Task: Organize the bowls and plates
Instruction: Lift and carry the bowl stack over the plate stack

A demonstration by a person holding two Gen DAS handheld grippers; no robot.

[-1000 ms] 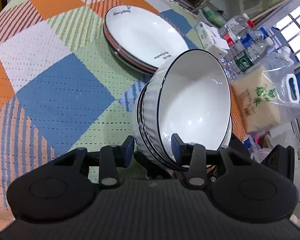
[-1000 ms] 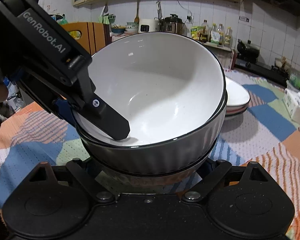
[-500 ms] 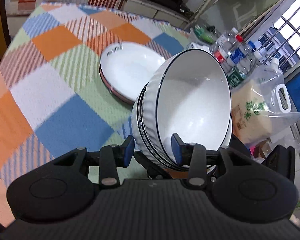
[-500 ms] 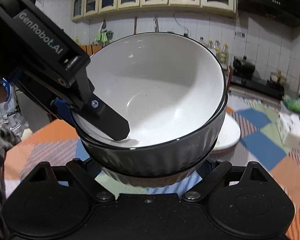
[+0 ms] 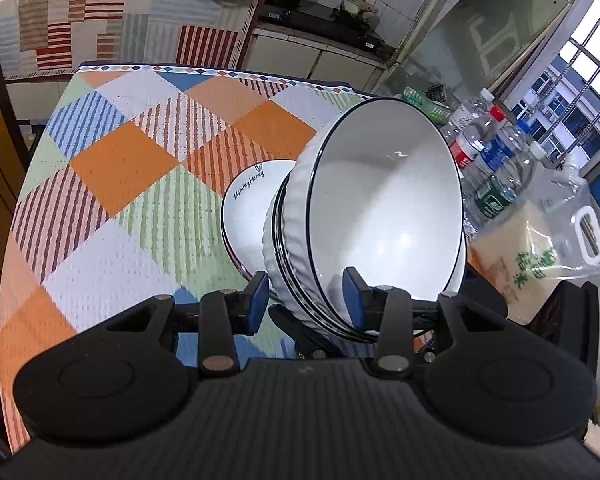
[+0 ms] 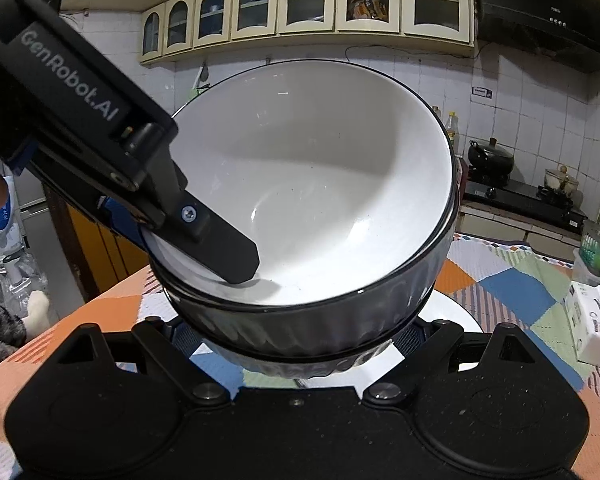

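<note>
The left gripper (image 5: pixel 306 300) clamps the rim of the nested bowls (image 5: pixel 380 216), one finger inside the top bowl and one outside; the right gripper (image 6: pixel 296 340) has its fingers against the ribbed sides of the same stack (image 6: pixel 320 208), held tilted in the air. Beneath and just behind the stack, the plates (image 5: pixel 248 208) rest on the checked tablecloth (image 5: pixel 120 160). Farther off, water bottles (image 5: pixel 496 160) and a rice bag (image 5: pixel 540 248) stand at the table's edge.

A: What colour were the bowls (image 5: pixel 384 216)?
B: White inside, black-rimmed, with ribbed white outsides.
A: And the counter (image 5: pixel 112 168)?
B: Its cloth was checked orange, blue, green and white, partly striped. The plates (image 5: pixel 246 208) were white.
</note>
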